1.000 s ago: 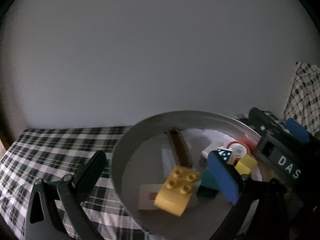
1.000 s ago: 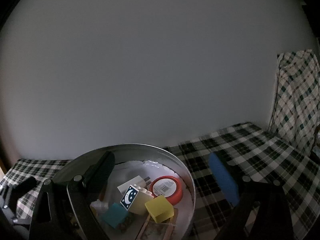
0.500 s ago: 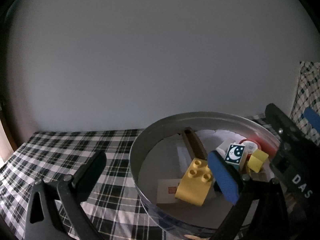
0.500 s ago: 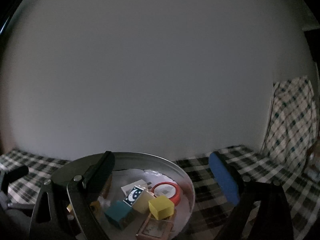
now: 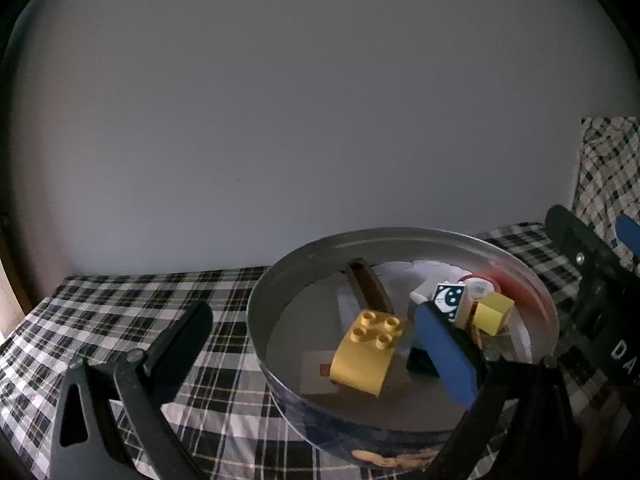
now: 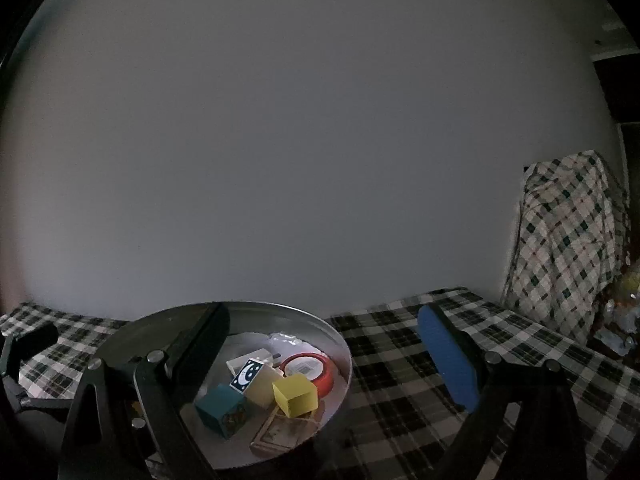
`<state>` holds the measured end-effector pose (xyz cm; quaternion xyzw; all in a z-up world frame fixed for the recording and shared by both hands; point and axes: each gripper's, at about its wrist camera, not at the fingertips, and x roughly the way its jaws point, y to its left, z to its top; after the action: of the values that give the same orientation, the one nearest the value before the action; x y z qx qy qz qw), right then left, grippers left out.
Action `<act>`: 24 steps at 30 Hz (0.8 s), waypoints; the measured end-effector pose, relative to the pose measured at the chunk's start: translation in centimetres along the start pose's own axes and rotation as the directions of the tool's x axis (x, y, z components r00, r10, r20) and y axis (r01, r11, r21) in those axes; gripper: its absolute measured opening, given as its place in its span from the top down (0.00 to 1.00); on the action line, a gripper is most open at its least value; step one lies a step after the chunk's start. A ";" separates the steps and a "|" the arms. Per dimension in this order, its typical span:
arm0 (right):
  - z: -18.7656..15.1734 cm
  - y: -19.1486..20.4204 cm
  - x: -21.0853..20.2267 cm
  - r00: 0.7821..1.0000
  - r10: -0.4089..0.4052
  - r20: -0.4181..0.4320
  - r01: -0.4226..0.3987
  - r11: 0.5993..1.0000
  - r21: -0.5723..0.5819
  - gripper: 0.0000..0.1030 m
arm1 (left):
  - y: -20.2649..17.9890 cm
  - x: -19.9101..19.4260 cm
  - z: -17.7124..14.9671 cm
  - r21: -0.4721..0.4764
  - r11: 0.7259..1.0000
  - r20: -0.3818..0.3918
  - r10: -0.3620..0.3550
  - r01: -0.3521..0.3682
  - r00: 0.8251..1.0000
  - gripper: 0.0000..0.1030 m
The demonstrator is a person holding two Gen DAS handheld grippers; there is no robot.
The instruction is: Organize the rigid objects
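Observation:
A round metal tin (image 5: 260,332) stands on the plaid cloth and holds several small things: a yellow studded brick (image 5: 368,352), a moon-printed block (image 5: 450,300), a yellow cube (image 5: 494,314), a red tape roll (image 6: 316,368), a teal cube (image 6: 220,408) and a brown strip (image 5: 368,290). My left gripper (image 5: 316,344) is open across the tin's left wall, blue pad inside, black finger outside. My right gripper (image 6: 326,352) is open across the tin's right wall (image 6: 344,356), black finger inside, blue pad over the cloth. Neither holds anything.
The checked tablecloth (image 5: 120,312) covers the table up to a plain grey wall. A plaid-draped object (image 6: 568,240) rises at the far right. The right gripper's black body (image 5: 592,292) sits beside the tin. Flat cards lie on the tin's floor.
Both views have tilted up and drawn back a little, so the tin sits lower and smaller in the right view. The yellow brick has slid slightly inside the tin. Both grippers stayed open.

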<state>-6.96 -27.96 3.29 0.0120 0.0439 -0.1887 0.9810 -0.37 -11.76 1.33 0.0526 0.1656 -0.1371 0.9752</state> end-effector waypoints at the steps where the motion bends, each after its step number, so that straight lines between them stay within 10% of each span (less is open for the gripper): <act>1: 0.0 0.0 -0.4 1.000 -0.002 0.008 0.002 1.000 0.004 0.06 | 0.0 -0.2 -0.1 -0.001 1.000 0.004 -0.006 0.006 1.000 0.00; 24: 0.1 -0.6 -4.9 0.988 -0.023 0.151 0.022 1.000 0.010 0.01 | 0.1 -2.5 -0.5 -0.007 1.000 0.054 0.010 -0.010 0.998 0.00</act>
<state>-11.75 -26.72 3.86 0.0011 -0.0314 -0.2002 0.9793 -2.74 -10.99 1.74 0.0464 0.1392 -0.1330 0.9802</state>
